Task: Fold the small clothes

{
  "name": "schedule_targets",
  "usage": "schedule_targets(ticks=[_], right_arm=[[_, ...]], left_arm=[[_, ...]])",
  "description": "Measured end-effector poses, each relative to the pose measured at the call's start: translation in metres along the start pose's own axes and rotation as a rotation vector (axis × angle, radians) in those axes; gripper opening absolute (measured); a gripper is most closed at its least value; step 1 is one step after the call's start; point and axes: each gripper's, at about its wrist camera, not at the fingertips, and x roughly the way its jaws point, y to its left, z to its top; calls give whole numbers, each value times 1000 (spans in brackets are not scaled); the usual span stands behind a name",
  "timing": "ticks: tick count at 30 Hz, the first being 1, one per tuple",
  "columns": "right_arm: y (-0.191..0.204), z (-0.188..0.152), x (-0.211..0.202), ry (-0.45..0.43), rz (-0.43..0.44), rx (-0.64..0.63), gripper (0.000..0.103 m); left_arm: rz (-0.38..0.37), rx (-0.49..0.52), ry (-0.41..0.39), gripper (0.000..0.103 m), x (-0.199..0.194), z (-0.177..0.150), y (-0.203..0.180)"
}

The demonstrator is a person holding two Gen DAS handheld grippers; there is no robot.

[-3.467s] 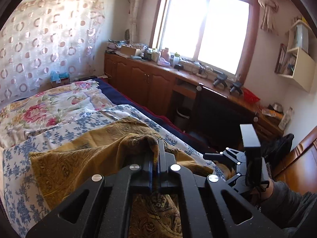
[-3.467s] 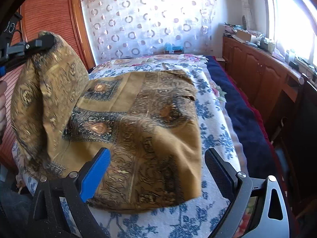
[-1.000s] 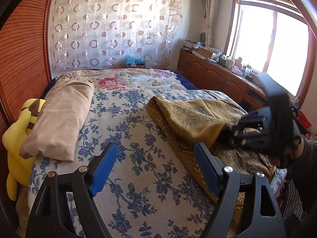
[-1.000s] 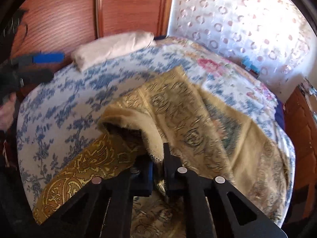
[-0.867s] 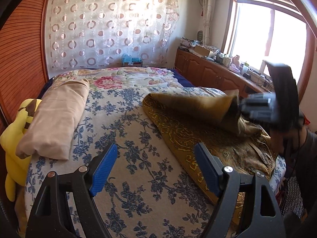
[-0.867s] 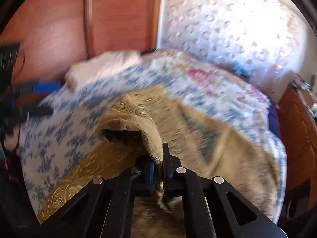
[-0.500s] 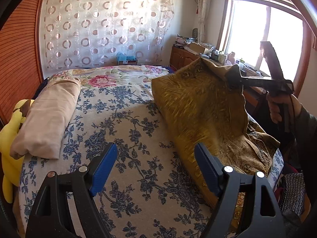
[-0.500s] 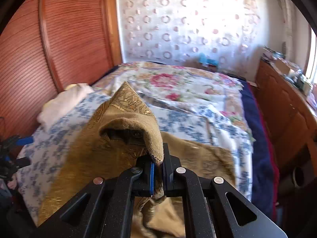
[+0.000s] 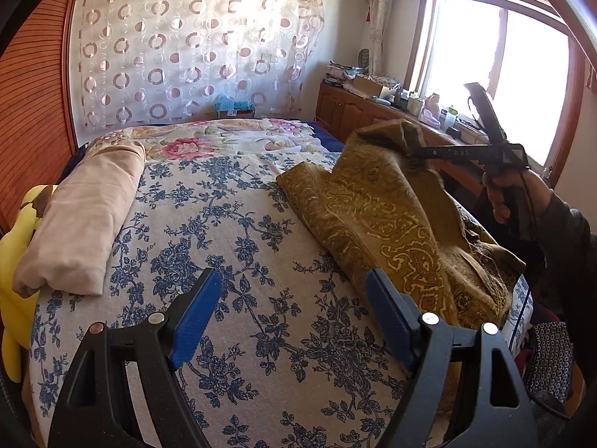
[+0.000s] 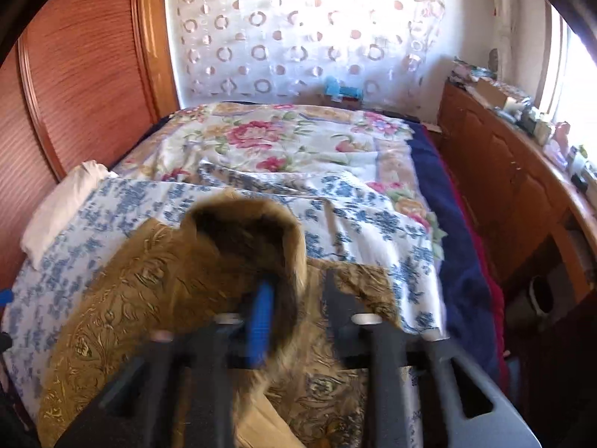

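A gold paisley cloth (image 9: pixel 388 220) lies on the right side of the bed, one edge lifted in the air. It also shows in the right wrist view (image 10: pixel 149 291). My left gripper (image 9: pixel 289 317) is open and empty above the blue-flowered bedspread (image 9: pixel 224 231), left of the cloth. My right gripper (image 10: pixel 294 306) has its jaws parted, with the lifted cloth fold (image 10: pixel 246 231) still draped over the blue left finger (image 10: pixel 261 321). In the left wrist view the right gripper (image 9: pixel 414 153) is raised at the cloth's top corner.
A folded beige cloth (image 9: pixel 82 216) and a yellow plush toy (image 9: pixel 15 246) lie at the bed's left edge. A wooden cabinet (image 10: pixel 515 194) with clutter runs along the right under the window. A wooden headboard panel (image 10: pixel 82 67) stands on the left.
My right gripper has opened its jaws; it was shut on the cloth fold half a second ago. The lifted cloth has dropped lower and sags toward the bed. My left gripper has stayed open.
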Motion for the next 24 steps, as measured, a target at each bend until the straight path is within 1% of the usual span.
schedule_targets(ticks=[1, 4, 5, 7, 9, 11, 13, 16, 21, 22, 23, 24], right_arm=[[-1, -2, -4, -8, 8, 4, 56], [0, -15, -17, -16, 43, 10, 61], [-3, -20, -18, -5, 60, 9, 64], [0, -36, -21, 23, 104, -9, 65], [0, -50, -22, 53, 130, -32, 69], [1, -62, -20, 82, 131, -51, 69], [0, -73, -15, 112, 137, -44, 69], [-6, -83, -14, 131, 188, -15, 69], [-6, -93, -10, 161, 233, -25, 69], [-7, -94, -8, 169, 230, -32, 65], [-8, -94, -8, 175, 228, -41, 47], [-8, -96, -9, 175, 228, -50, 31]], left_arm=[[-2, 1, 1, 81, 0, 0, -1], [-6, 2, 4, 81, 2, -1, -3], [-9, 2, 5, 81, 2, -1, -4], [-14, 3, 9, 81, 4, -1, -6], [-20, 4, 11, 81, 6, -2, -7], [-24, 9, 15, 81, 7, -2, -10], [-26, 14, 17, 81, 8, -2, -13], [-27, 20, 19, 81, 8, -2, -15], [-30, 17, 23, 81, 9, -3, -15], [-31, 18, 25, 81, 9, -3, -16], [-32, 20, 27, 81, 9, -4, -16], [-33, 22, 29, 81, 9, -4, -17]])
